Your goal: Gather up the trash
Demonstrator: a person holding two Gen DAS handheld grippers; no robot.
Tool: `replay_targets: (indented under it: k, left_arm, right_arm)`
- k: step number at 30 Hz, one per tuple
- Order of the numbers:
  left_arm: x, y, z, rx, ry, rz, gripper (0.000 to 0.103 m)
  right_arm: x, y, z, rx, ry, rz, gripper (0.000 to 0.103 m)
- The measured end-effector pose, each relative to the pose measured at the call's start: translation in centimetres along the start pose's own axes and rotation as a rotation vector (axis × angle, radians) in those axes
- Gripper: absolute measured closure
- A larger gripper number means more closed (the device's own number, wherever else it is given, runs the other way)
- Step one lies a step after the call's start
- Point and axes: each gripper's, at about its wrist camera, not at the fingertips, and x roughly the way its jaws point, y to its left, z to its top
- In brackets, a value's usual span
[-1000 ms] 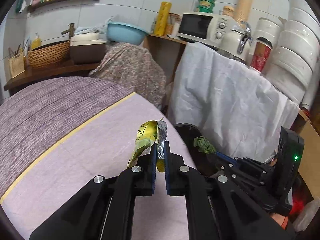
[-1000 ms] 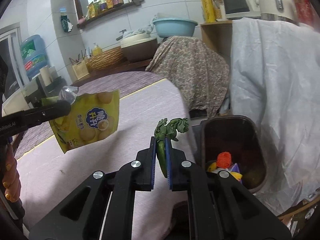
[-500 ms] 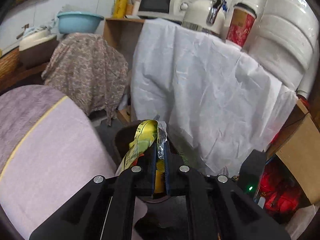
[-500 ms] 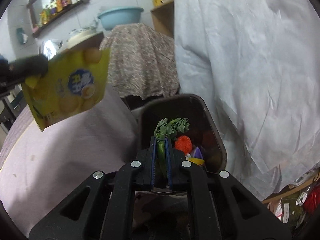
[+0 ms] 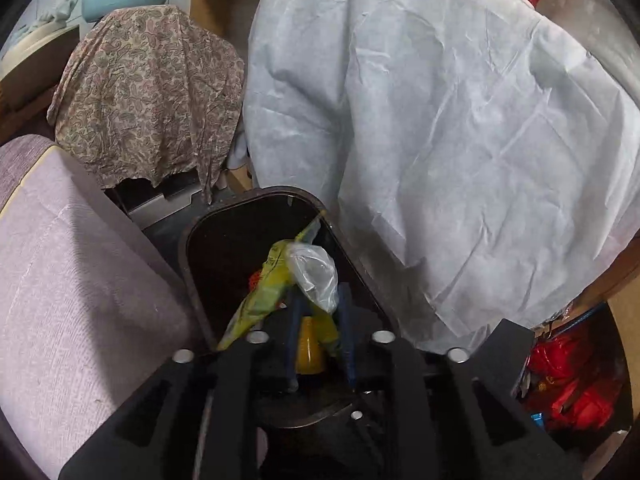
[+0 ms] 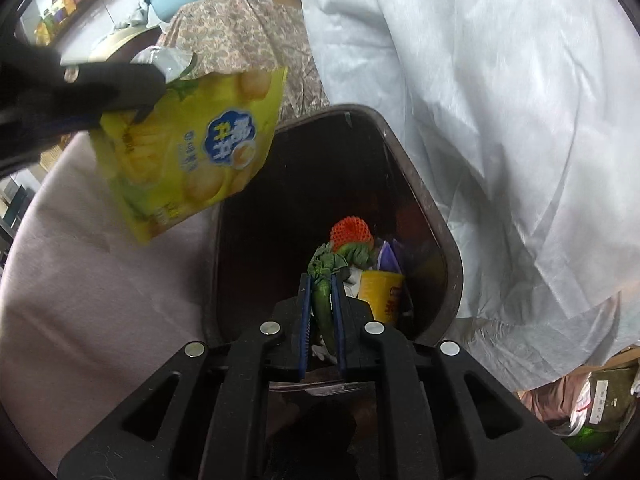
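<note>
Hovering above the dark brown plastic trash bin (image 6: 448, 248), both grippers had just been easing their jaws apart. The left gripper (image 5: 318, 320) had its blue pads spread, the crumpled yellow snack bag (image 6: 188, 152) hanging loose between them over the bin's mouth. The right gripper (image 6: 320, 312) had a crumpled green wrapper (image 6: 322, 280) between slightly parted pads; contact was unclear.

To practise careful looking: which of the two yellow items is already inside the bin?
The yellow cup, lying among the trash in the bin; the yellow snack bag hangs in the air, outside it.
</note>
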Motion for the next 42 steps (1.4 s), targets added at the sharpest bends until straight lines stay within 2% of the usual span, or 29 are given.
replay_targets:
  k: [1, 2, 3, 9, 11, 15, 17, 19, 20, 21, 24, 29, 34, 42]
  left_arm:
    - [-0.1, -0.1, 0.0, 0.008, -0.006, 0.002, 0.064]
    - [-0.4, -0.2, -0.1, 0.013, -0.016, 0.004, 0.056]
    - [-0.7, -0.2, 0.0, 0.014, -0.03, 0.001, 0.055]
    - [-3.6, -0.1, -0.4, 0.011, -0.08, -0.02, 0.037]
    - [-5.9, 0.2, -0.9, 0.022, -0.124, -0.014, 0.03]
    - [-11.0, 1.4, -2.1, 0.027, -0.215, -0.008, 0.018]
    - [-14.2, 2.5, -3.1, 0.019, -0.274, 0.007, 0.01]
    - [-16.8, 3.4, -4.1, 0.022, -0.315, 0.022, 0.007]
    - [-18.0, 3.9, -4.6, 0.024, -0.336, 0.035, 0.006]
    - [-19.8, 4.6, -5.6, 0.026, -0.364, 0.059, 0.006]
    - [-23.2, 6.8, -7.7, 0.018, -0.419, 0.126, 0.006]
    - [-28.5, 11.4, -12.8, -0.07, -0.49, 0.26, 0.006]
    - [-32.8, 14.5, -17.6, -0.15, -0.568, 0.418, 0.006]
    - [-37.7, 16.8, -24.8, -0.28, -0.643, 0.557, 0.006]
  right_arm:
    - [0.1, 0.0, 0.1, 0.003, -0.002, -0.008, 0.072]
    - [-0.1, -0.1, -0.1, 0.007, -0.011, -0.015, 0.052]
    - [-0.4, -0.2, -0.3, 0.013, -0.031, -0.023, 0.044]
    - [-2.5, -0.3, -1.1, 0.03, -0.082, -0.045, 0.044]
    - [-3.5, 0.1, -1.3, 0.009, -0.11, -0.082, 0.042]
    - [-6.2, 2.1, -1.4, -0.075, -0.189, -0.133, 0.031]
    - [-7.5, 3.4, -1.4, -0.105, -0.221, -0.131, 0.031]
    - [-9.4, 5.4, -1.3, -0.134, -0.264, -0.11, 0.03]
    - [-10.5, 6.4, -1.2, -0.147, -0.288, -0.107, 0.027]
    - [-11.5, 7.4, -1.2, -0.163, -0.316, -0.106, 0.018]
    - [-14.7, 11.3, -1.7, -0.233, -0.409, -0.086, 0.01]
    - [-18.6, 17.3, -2.8, -0.317, -0.47, 0.011, 0.006]
    - [-21.8, 22.7, -5.8, -0.378, -0.534, 0.101, 0.006]
    - [-25.3, 28.4, -11.2, -0.482, -0.564, 0.182, 0.006]
